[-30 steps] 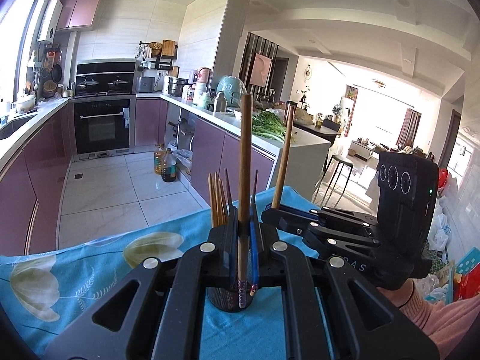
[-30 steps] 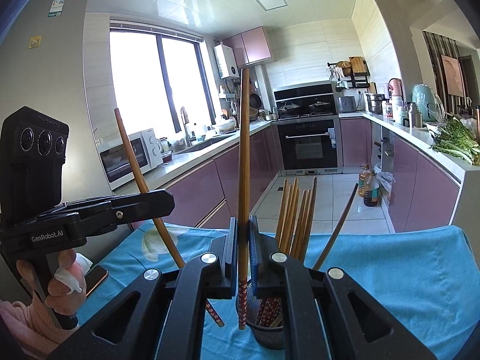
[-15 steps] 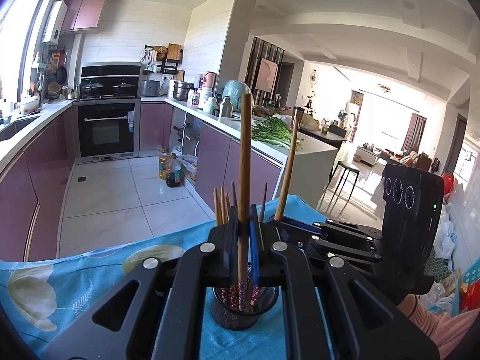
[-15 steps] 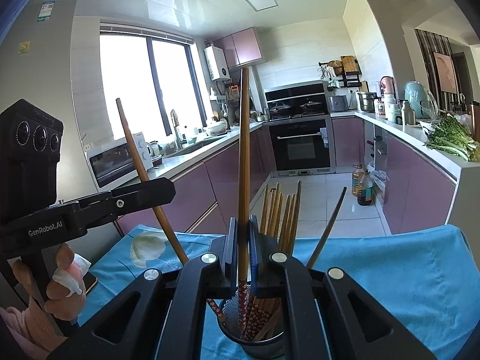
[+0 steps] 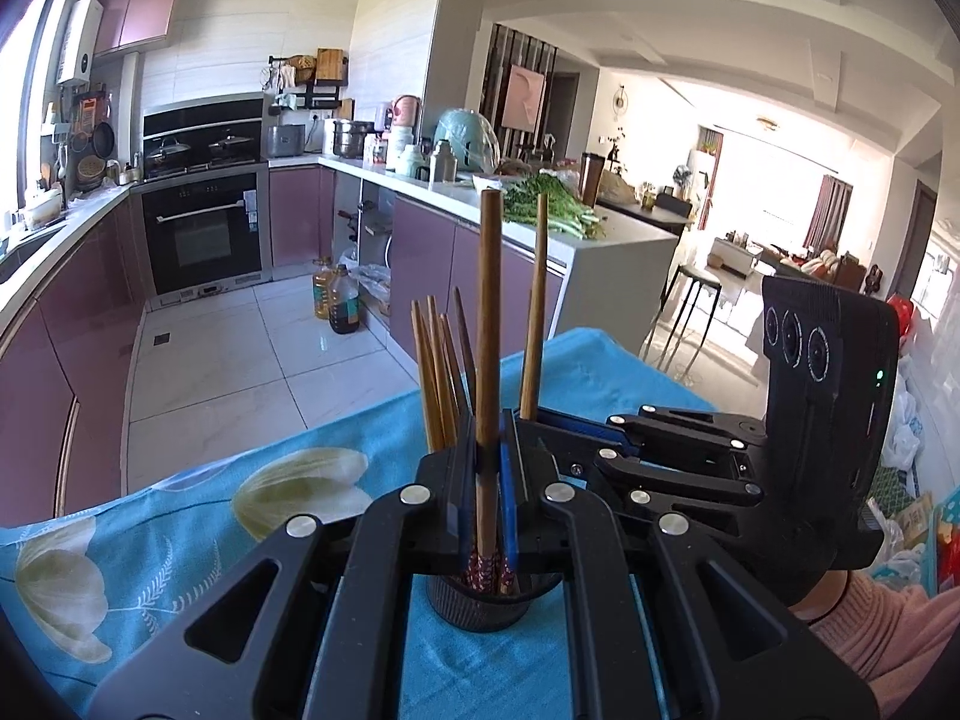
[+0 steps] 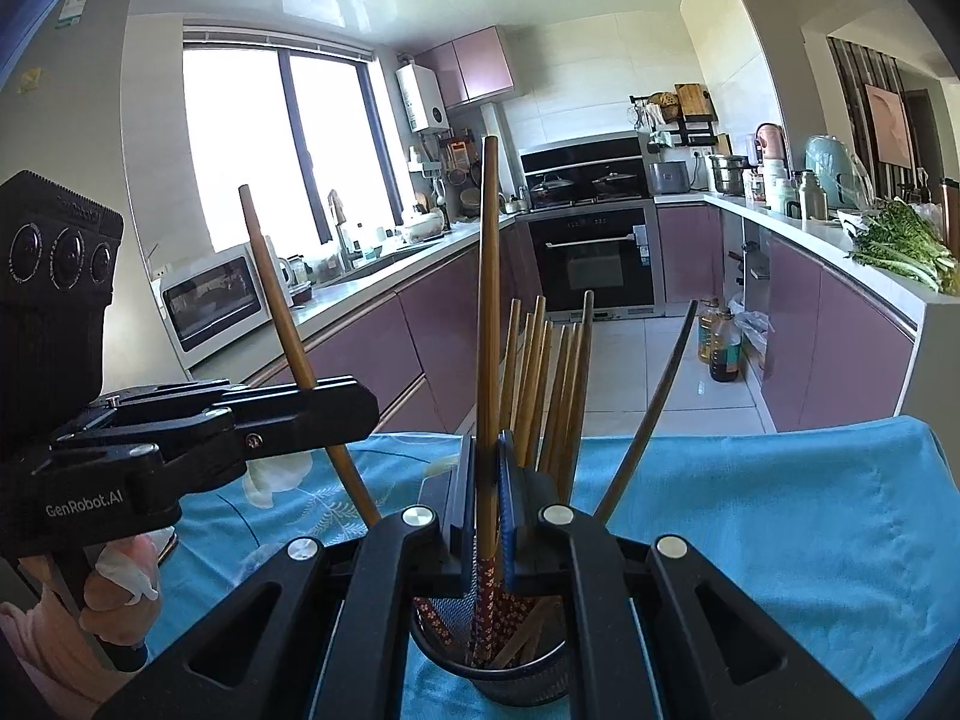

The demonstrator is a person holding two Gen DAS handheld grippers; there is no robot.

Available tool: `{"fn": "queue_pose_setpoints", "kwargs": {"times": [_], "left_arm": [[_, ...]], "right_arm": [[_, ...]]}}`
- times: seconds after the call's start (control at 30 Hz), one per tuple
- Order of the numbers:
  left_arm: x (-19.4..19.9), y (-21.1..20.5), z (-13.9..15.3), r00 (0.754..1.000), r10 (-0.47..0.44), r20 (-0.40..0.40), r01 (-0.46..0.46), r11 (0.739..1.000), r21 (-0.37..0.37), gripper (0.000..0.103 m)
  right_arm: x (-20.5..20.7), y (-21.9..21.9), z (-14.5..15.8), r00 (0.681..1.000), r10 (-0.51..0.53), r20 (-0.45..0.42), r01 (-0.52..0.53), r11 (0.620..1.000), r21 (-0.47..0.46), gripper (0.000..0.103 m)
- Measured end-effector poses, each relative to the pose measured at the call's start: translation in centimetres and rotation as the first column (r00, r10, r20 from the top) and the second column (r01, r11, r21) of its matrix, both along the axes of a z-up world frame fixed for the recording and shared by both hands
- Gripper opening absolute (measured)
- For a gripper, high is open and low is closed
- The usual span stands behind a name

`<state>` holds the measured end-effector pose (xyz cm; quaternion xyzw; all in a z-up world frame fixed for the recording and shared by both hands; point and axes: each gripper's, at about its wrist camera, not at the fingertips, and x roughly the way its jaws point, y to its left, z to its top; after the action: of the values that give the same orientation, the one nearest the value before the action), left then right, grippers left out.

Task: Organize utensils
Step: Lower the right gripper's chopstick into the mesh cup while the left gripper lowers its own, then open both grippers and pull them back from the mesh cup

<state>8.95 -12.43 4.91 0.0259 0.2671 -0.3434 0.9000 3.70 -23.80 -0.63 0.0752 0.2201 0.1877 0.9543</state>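
Bright kitchen, open to a living area.
Mauve cabinets (image 5: 300, 213), white countertops (image 6: 840, 246), black built-in oven (image 5: 207, 234), pale tiled floor (image 5: 228, 360). Big window (image 6: 282, 144) floods daylight; microwave (image 6: 213, 300) under it. Desk wears a blue floral cloth (image 6: 780, 516).

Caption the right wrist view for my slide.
Right hand-held gripper lowers a chopstick into the mesh holder.

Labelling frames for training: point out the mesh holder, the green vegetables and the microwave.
mesh holder (image 6: 516, 675), right wrist view, front wall.
green vegetables (image 6: 900, 243), right wrist view, leafy middle.
microwave (image 6: 213, 303), right wrist view, door.
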Motion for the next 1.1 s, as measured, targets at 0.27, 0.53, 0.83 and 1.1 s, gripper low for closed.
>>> {"fn": "queue_pose_setpoints", "kwargs": {"times": [0.27, 0.53, 0.83, 1.1], "left_arm": [[0.5, -0.5, -1.3, 0.999, -0.015, -0.048, 0.018, 0.999, 0.051, 0.008], [1.8, -1.5, -1.8, 0.996, -0.019, -0.083, 0.025, 0.997, 0.078, 0.008], [3.8, -1.6, -3.3, 0.991, 0.012, -0.131, -0.001, 0.996, 0.085, 0.008], [4.9, -1.8, -4.2, 0.988, 0.025, -0.154, -0.012, 0.996, 0.084, 0.008]], "right_arm": [[0.3, 0.2, -1.1, 0.999, 0.006, -0.051, -0.007, 1.0, -0.006, 0.006], [0.7, 0.4, -2.1, 0.995, 0.004, -0.1, -0.006, 1.0, -0.015, 0.006], [1.0, 0.3, -2.8, 0.992, -0.009, -0.123, 0.008, 1.0, -0.006, 0.008], [1.1, 0.3, -2.8, 0.992, -0.019, -0.127, 0.019, 1.0, -0.003, 0.008]]}}
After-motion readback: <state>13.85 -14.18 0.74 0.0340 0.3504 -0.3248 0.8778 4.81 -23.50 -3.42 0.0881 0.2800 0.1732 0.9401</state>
